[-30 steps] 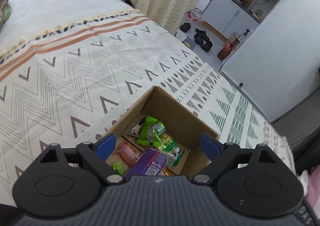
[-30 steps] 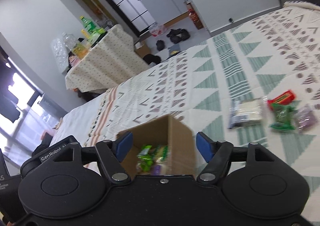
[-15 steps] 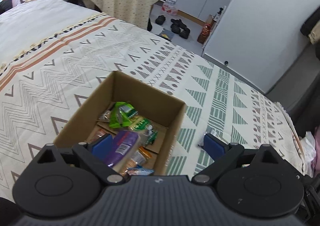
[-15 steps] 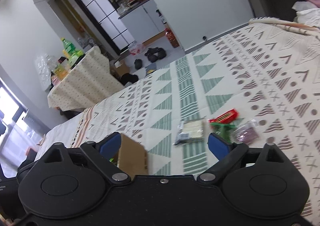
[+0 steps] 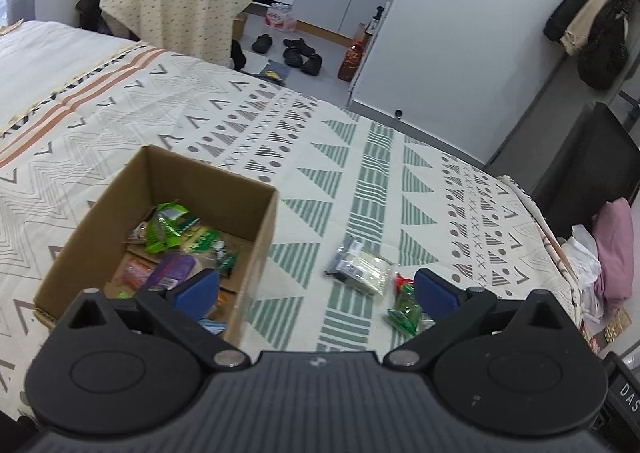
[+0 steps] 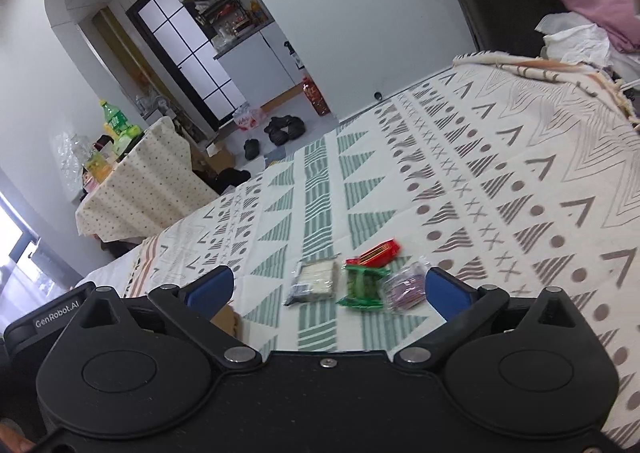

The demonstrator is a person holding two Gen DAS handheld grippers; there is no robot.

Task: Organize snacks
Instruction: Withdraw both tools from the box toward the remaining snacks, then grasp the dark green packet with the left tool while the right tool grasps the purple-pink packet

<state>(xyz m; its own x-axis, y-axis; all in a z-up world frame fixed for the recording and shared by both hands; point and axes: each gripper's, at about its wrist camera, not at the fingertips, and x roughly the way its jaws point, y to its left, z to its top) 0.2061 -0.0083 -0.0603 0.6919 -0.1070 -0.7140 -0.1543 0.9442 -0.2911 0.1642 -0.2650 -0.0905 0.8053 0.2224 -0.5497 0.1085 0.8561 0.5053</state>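
Spread across the bed (image 5: 340, 157), a cardboard box (image 5: 256, 237) holds snacks; four loose packets (image 6: 362, 285) lie beside it, straight ahead of the right gripper (image 6: 326, 291), the nearer one. Both it and the left gripper (image 5: 316, 293) have just opened wide, empty ("GenRobot.AI" is printed on the right).

The bedspread (image 6: 500, 157) lies bare toward its far edge and far-right corner, open for passing. Mid-bed, four loose packets cluster close together: pale cracker pack (image 6: 314, 280), green packet (image 6: 362, 285), red packet (image 6: 380, 251), purple packet (image 6: 404, 287). The open cardboard box (image 5: 262, 237) stands left of them, with a clear strip between.
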